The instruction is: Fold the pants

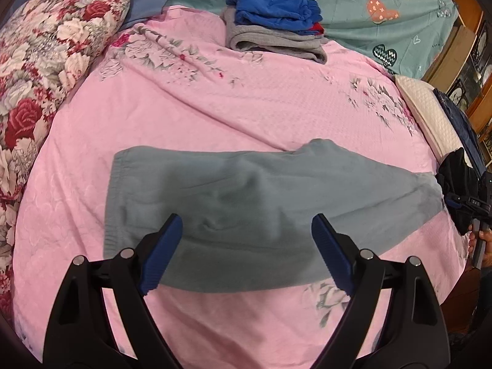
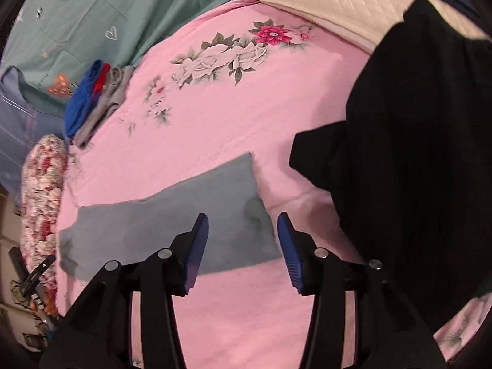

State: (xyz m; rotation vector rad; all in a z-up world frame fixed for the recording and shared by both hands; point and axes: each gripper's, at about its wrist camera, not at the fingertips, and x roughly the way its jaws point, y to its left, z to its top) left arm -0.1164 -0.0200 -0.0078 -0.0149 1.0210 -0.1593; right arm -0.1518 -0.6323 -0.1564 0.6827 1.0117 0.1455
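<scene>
Grey-green pants (image 1: 246, 203) lie flat on the pink floral bedspread (image 1: 215, 107), waistband to the left, legs doubled over and pointing right. My left gripper (image 1: 246, 246) is open and empty, hovering over the pants' near edge. In the right wrist view the pants (image 2: 184, 224) show with the leg end nearest. My right gripper (image 2: 243, 246) is open and empty just above that leg end. The right gripper's body shows at the left wrist view's right edge (image 1: 467, 200).
A stack of folded blue and grey clothes (image 1: 276, 27) lies at the far side of the bed. A floral pillow (image 1: 46, 70) lies left. A black garment (image 2: 415, 169) lies right of the pants. A white quilted cushion (image 2: 338, 3) lies beyond it.
</scene>
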